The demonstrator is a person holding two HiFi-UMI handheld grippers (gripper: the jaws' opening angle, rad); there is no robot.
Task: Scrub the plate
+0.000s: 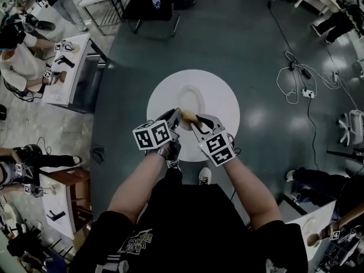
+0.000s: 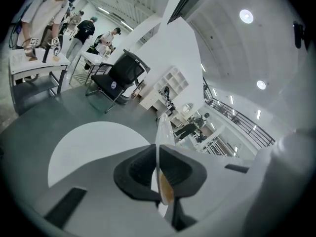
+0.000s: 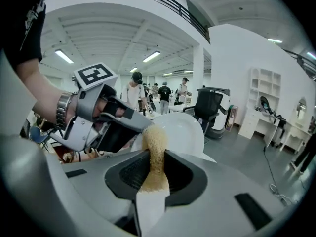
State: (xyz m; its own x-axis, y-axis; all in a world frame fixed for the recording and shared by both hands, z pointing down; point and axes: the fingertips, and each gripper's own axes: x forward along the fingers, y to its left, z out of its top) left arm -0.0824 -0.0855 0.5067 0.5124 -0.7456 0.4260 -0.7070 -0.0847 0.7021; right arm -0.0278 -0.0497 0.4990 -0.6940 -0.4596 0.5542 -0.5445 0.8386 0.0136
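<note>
Your left gripper (image 2: 159, 176) clamps the glossy white round plate (image 2: 163, 131) by its rim; your right gripper (image 3: 154, 176) squeezes a coarse, porous tan sponge (image 3: 154, 143).

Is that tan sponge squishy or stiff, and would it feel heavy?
Probably squishy: the sponge looks pinched narrow where it is gripped. Likely light, since its surface looks porous. It stands upright unsupported, so hardly floppy.

Round white table (image 1: 223, 104) is set on grey floor (image 1: 250, 33). Black office chair (image 1: 152, 7) is placed beyond it. White power strip (image 1: 309, 93) and looped cable (image 1: 286, 78) are laid at right. White desk (image 1: 71, 73) is stationed at left. White shelf unit (image 3: 265, 90) is stood against a wall.
</note>
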